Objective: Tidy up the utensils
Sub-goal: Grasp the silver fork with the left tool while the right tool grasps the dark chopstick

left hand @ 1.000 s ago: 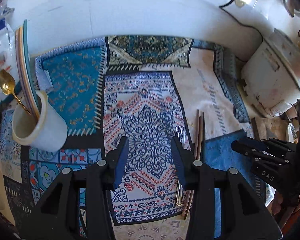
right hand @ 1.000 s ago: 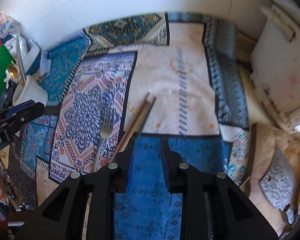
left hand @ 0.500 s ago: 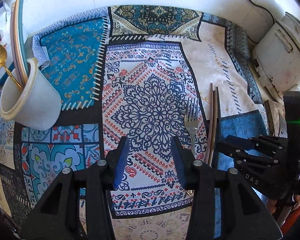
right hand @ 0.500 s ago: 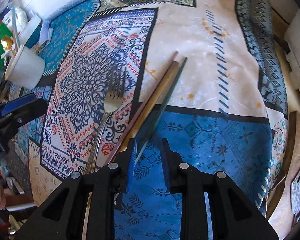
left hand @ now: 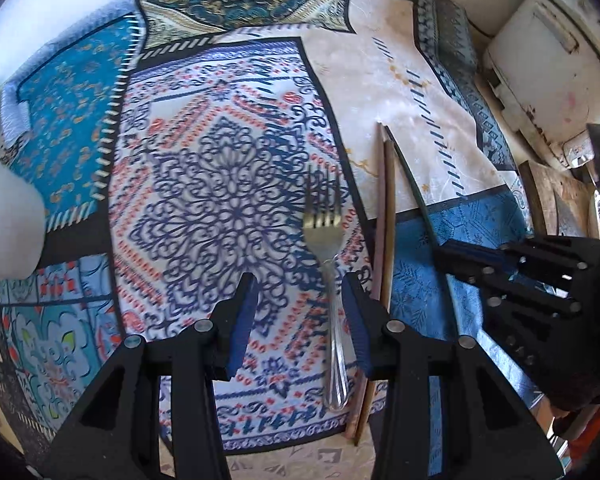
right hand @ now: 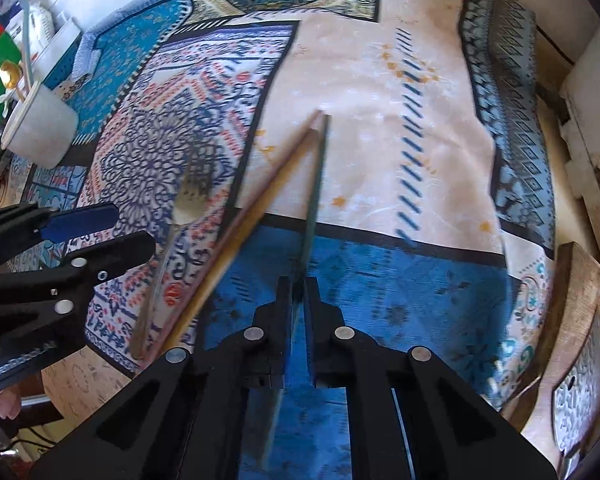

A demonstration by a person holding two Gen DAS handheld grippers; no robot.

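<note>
A silver fork (left hand: 324, 240) lies on the patterned cloth (left hand: 204, 184), its handle between the fingers of my left gripper (left hand: 299, 300), which stands open just above it, nearer the right finger. Right of the fork lie two wooden chopsticks (left hand: 386, 208) and a dark green chopstick (left hand: 412, 188). In the right wrist view my right gripper (right hand: 299, 286) points down, its jaws closing tight on the green chopstick (right hand: 314, 200), pads pressing it. The wooden pair (right hand: 252, 224) lies apart to its left. A white cup (right hand: 40, 128) with a gold spoon (right hand: 10, 74) stands at far left.
A white appliance (left hand: 548, 60) stands at the back right against the wall. Wooden boards (right hand: 580, 320) lie at the right edge. Boxes and packets crowd the far left behind the cup. A person's fingers (right hand: 8, 404) show at lower left.
My left gripper has come down and shifted over the fork's handle. My right gripper's jaws have closed on the green chopstick, which now angles away from the wooden pair.
</note>
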